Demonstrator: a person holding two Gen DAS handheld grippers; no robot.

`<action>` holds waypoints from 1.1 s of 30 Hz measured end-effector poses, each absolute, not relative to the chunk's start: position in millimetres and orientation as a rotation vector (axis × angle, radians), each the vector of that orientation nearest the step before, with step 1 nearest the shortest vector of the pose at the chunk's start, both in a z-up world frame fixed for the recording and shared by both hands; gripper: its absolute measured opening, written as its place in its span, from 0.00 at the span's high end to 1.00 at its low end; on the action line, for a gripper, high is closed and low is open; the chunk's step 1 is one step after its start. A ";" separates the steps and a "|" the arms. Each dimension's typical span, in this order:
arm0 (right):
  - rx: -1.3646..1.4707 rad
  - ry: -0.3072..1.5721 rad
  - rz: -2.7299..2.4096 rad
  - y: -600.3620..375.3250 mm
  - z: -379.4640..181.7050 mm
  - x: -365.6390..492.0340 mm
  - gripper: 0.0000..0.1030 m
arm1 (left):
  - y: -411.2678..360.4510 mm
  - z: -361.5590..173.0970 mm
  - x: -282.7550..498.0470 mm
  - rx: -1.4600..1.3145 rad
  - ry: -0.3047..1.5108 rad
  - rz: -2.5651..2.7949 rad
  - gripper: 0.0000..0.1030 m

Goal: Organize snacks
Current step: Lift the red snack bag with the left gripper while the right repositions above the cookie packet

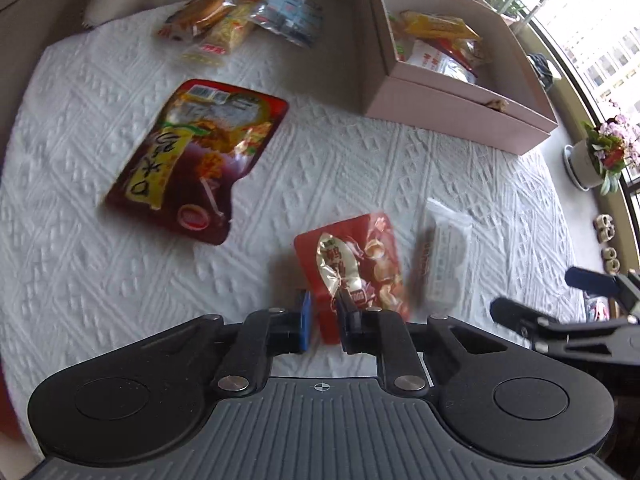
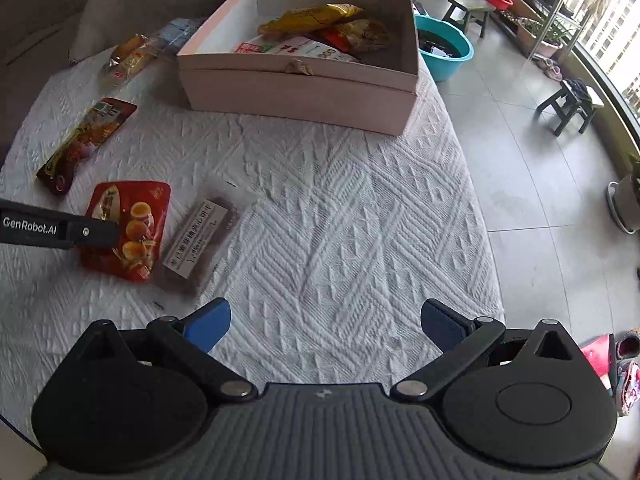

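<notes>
Left wrist view: left gripper [image 1: 325, 312] sat low centre of the frame, its jaws drawn in on the near edge of the red egg-snack pouch [image 1: 352, 268], pinching it. No earlier frame to compare. The pouch lay on the white textured tablecloth [image 1: 120, 280], with a clear-wrapped pale packet [image 1: 446, 256] just beside it to the right. A larger dark red pouch [image 1: 196, 160] lay in the left centre, well apart from the gripped one. Three small packets [image 1: 240, 20] were clustered at the upper centre, near the left wall of the pink box [image 1: 460, 116]. The box stood at the upper right and already held several snack bags.

Right wrist view: right gripper [image 2: 326, 326] at the lower centre, jaws spread wide, nothing between them, only bare cloth beyond. The left tool's arm reached in from the left edge onto the red pouch [image 2: 138, 220]. A brown bar in clear wrap [image 2: 204, 240] lay alongside it. The box [image 2: 300, 96] was at the upper centre.
</notes>
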State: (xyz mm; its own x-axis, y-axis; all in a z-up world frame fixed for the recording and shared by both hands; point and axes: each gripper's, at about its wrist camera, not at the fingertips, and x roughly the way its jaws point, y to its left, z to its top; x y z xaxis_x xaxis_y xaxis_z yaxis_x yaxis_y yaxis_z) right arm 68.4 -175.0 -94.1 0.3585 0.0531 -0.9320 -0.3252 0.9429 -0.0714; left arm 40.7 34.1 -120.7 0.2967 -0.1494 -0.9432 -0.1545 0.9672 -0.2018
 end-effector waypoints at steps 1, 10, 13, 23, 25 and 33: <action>-0.235 1.182 0.267 -165.0 -95.3 72.8 0.01 | 38.9 -122.0 38.0 -0.289 1.290 0.005 0.83; -0.244 1.255 0.239 -125.1 -130.1 94.4 0.23 | 50.3 -120.2 37.6 -0.511 1.247 0.037 0.78; -0.291 1.235 0.204 -138.5 -124.0 88.8 0.23 | 26.8 -119.2 47.2 -0.409 1.228 0.045 0.77; -0.296 1.268 0.129 -196.8 -113.3 67.1 0.22 | -56.2 -133.6 63.8 -0.044 1.172 0.005 0.26; -0.296 1.281 0.128 -202.2 -116.2 65.9 0.22 | -56.0 -134.3 62.2 -0.066 1.163 -0.013 0.23; -0.279 1.270 0.155 -207.0 -114.1 66.4 0.22 | -12.7 -140.4 59.6 -0.346 1.204 0.177 0.33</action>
